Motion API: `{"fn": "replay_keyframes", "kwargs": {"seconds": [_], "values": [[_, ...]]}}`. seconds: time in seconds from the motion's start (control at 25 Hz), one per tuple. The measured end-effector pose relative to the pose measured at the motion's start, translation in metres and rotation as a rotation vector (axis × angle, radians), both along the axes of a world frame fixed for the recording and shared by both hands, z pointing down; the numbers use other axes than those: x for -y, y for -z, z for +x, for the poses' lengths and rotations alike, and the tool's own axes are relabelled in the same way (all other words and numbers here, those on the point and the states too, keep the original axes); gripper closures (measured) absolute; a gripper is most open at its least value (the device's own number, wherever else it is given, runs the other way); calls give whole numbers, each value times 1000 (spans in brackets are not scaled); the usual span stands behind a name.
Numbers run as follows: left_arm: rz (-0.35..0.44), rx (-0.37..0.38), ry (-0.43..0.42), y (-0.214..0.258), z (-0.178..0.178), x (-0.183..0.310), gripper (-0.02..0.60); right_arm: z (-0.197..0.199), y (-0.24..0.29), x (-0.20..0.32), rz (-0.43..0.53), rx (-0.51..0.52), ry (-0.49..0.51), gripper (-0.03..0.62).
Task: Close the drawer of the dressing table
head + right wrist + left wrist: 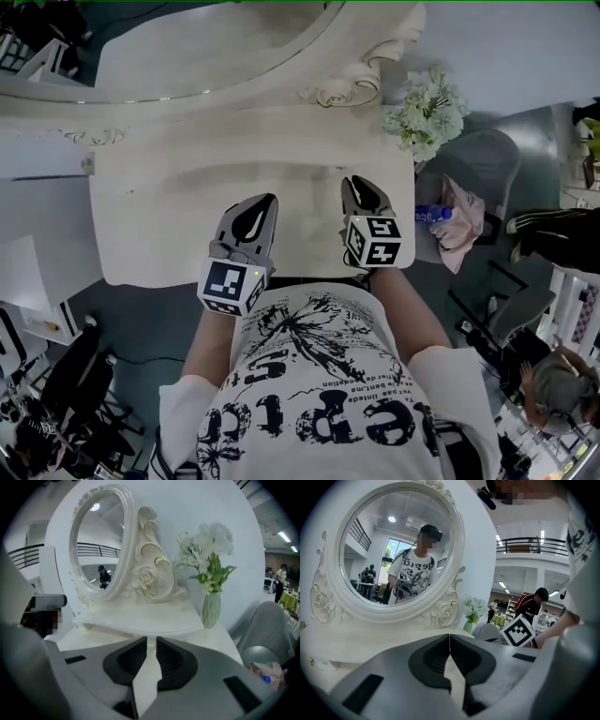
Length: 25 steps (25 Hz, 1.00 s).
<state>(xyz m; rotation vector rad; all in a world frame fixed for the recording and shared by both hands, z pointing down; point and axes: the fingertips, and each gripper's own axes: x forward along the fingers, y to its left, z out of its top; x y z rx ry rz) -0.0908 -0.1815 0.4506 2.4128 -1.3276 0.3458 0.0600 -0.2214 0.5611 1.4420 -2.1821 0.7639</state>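
The cream dressing table (159,216) lies below me, its oval mirror (216,47) at the back. No drawer front shows in any view; the table's front edge hides whatever is under it. My left gripper (255,202) hovers over the front part of the top, and in the left gripper view its jaws (449,637) meet at the tips with nothing between them. My right gripper (361,183) is beside it on the right, also above the top. In the right gripper view its jaws (151,641) stand a narrow gap apart and hold nothing.
A green vase of white flowers (427,112) stands at the table's back right corner. A grey chair (478,169) with a pink cloth (459,225) and a water bottle (433,215) sits right of the table. People and office chairs are further off.
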Motion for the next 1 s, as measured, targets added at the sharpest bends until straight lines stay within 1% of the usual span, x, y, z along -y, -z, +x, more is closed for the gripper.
{"fn": "replay_keyframes", "kwargs": {"seconds": [0.16,0.44,0.64,0.72,0.84,1.0], "values": [[36,-9,-12,15,4,3,562,-3,46,1,119,35,19,559],[137,5,-24,55,-2,8,561,-10,131,-3,323,111,36,574],[184,-20,-7,83,-12,12,561,-12,178,-14,461,81,64,577],[212,-13,-10,92,-15,16,561,-15,192,-15,515,77,67,577],[246,14,-19,101,-14,16,561,-20,202,-18,547,88,77,577],[248,4,-18,103,-13,15,561,-21,206,-19,556,88,89,577]]}}
